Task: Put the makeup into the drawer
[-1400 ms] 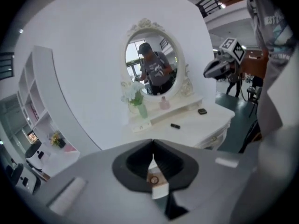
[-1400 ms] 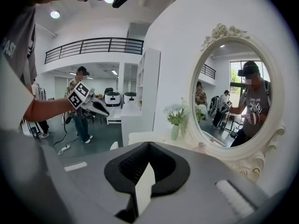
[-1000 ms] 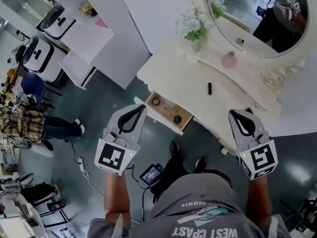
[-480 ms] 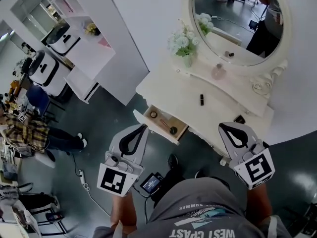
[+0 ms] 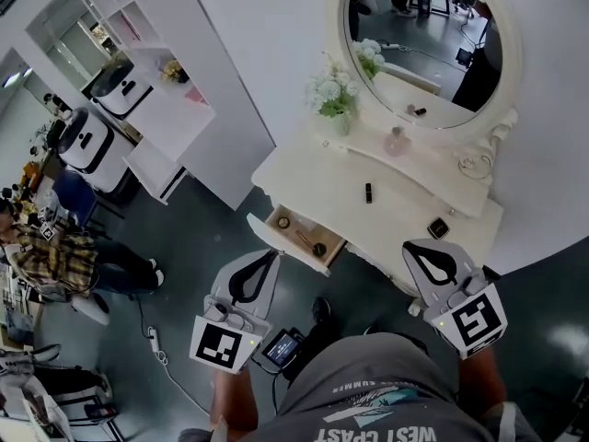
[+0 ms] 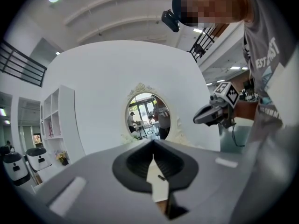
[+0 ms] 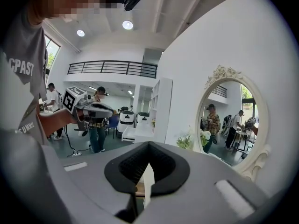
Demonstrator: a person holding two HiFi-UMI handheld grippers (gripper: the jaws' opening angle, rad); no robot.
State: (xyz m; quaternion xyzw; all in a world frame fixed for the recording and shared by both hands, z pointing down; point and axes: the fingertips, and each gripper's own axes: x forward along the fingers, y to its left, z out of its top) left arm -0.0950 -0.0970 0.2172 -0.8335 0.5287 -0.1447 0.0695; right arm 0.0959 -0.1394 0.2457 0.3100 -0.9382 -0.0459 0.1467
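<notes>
White vanity counter (image 5: 313, 168) against the wall, with an oval mirror (image 5: 433, 44) above it. The drawer (image 5: 308, 229) at the counter's front left is pulled open. The items inside are too small to identify, possibly a round jar and a dark cap. Left tongs (image 5: 273, 256) are together and empty, just short of the drawer front. Right tongs (image 5: 409, 247) are also together and empty, near the counter's right front edge. A dark lipstick tube (image 5: 368, 192) sits mid-counter, well apart from both tongs. A dark compact (image 5: 438, 228) sits at the right end.
</notes>
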